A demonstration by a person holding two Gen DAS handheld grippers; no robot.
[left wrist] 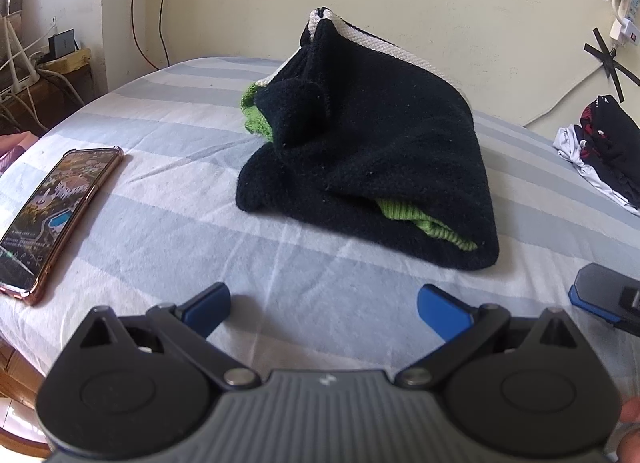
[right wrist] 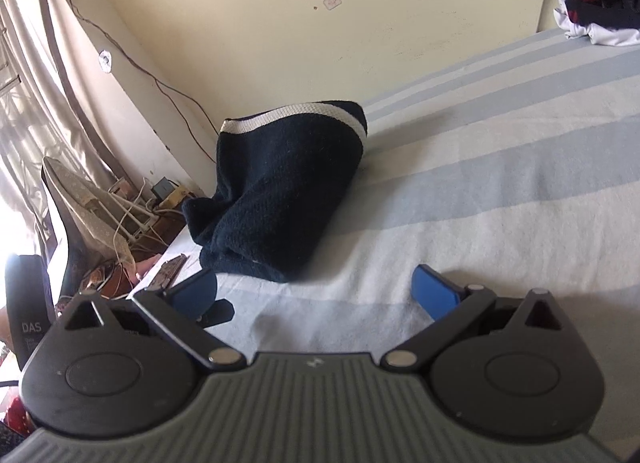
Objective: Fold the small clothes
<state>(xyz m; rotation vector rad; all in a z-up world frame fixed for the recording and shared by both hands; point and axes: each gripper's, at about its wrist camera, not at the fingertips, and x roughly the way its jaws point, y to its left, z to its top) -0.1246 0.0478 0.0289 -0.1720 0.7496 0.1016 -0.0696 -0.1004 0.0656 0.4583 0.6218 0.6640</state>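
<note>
On the left of the bed (left wrist: 168,231) lies one phone (left wrist: 52,219), near the edge. At the middle sits one dark knitted garment (left wrist: 372,151), bunched up with green showing inside and a white band on top. Far right rests one pile of clothes (left wrist: 600,147). The left gripper (left wrist: 324,303) and right gripper (right wrist: 316,287) both hover short of the garment, fingers spread wide and empty. A careless pinch could catch only the top layer, and the bundle would slump further.

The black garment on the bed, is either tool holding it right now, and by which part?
Nothing is held. The left tool and right tool are both open over the striped sheet, short of the black garment.
</note>
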